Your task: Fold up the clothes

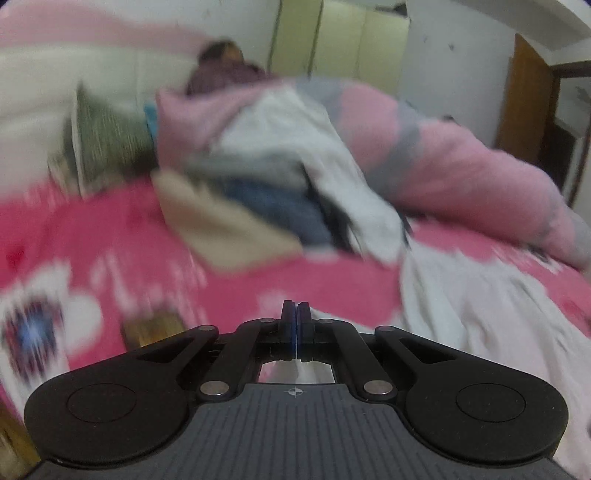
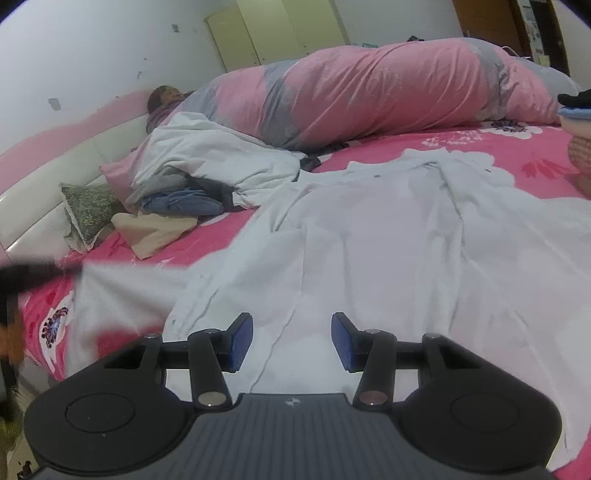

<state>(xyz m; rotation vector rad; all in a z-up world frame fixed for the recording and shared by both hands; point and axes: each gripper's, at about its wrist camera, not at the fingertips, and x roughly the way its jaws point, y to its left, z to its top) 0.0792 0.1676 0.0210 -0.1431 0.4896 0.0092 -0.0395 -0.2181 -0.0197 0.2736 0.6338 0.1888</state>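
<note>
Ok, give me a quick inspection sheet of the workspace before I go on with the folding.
Surface: bed with pink floral bedsheet, partly covered.
Job's things: large white garment spread flat and wrinkled; mixed pile of white, blue and grey clothes by the headboard; folded beige cloth beside it.
Clutter: green patterned cushion; rolled pink and grey quilt; small stack of items at the right edge.
Grippers: left gripper shut, nothing seen between the fingers; right gripper open over the white garment.
Cables: nothing seen.
Surroundings: white wall, pale green wardrobe doors; a person lies near the headboard.
</note>
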